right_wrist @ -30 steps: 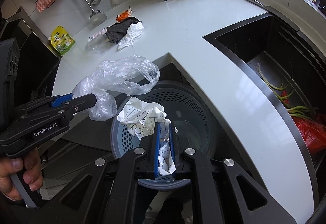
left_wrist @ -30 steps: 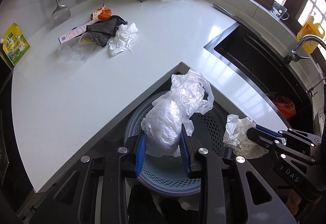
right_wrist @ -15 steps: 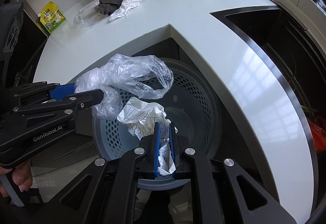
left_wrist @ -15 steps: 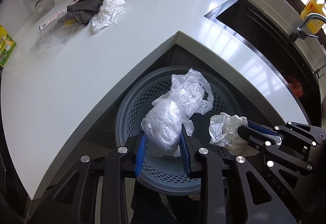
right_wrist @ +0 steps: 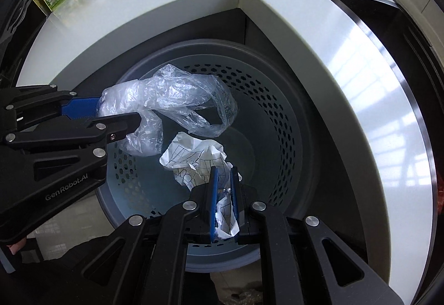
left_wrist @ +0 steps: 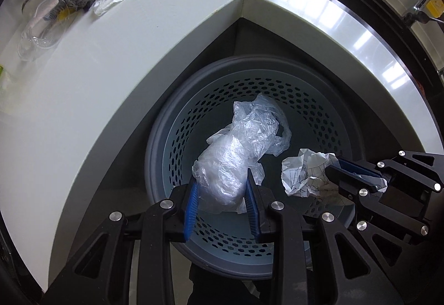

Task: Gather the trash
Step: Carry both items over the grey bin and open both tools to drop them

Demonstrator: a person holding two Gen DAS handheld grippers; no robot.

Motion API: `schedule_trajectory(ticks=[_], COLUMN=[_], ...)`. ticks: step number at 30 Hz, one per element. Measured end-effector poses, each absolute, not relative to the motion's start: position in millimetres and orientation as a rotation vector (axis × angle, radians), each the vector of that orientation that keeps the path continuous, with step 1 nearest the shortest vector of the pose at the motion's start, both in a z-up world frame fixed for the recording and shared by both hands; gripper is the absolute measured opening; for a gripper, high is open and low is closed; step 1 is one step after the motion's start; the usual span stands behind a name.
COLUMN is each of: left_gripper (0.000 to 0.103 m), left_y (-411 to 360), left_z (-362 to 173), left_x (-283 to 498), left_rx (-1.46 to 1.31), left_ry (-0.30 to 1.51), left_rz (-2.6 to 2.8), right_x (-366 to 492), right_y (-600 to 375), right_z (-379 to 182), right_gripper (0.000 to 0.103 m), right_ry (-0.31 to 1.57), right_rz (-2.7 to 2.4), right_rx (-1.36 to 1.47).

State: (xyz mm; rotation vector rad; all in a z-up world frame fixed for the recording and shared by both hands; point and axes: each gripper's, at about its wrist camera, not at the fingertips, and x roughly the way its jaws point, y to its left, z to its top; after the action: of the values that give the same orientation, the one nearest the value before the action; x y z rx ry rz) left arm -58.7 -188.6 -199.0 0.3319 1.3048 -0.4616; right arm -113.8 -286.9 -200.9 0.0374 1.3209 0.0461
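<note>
Daylight, bright; window glare streaks the white countertop [left_wrist: 333, 14] and the sink's steel rim [right_wrist: 410, 99]. Bin [left_wrist: 172, 138] interior dim, shadowed. Strong fisheye bending, dark vignette at corners. Far clutter slightly soft; centre sharp

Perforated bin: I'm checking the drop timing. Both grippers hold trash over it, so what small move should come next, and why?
Probably open both grippers. The left gripper holds the clear plastic bag and the right gripper the crumpled paper, both already over the perforated bin, so both should fall inside.
</note>
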Motion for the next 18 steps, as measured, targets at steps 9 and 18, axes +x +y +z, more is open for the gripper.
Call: schedule_trajectory(ticks=[9,18], left_gripper=[0.03,0.052], left_y=[-193.3,-189.5], left_z=[-211.3,-207.9], left_x=[-52.9,-47.7], left_rx=[0.346,0.34], left_ry=[1.324,1.329], left_rz=[-0.469,-0.48], right_x=[-108.2,-103.4], right_y=[-277.9,-272.1], right_z=[-212.5,-203.0], right_gripper=[0.009,0.034], right_ry=[1.357,1.341], right_rz=[0.033,0.013], right_rx=[-0.001,-0.008])
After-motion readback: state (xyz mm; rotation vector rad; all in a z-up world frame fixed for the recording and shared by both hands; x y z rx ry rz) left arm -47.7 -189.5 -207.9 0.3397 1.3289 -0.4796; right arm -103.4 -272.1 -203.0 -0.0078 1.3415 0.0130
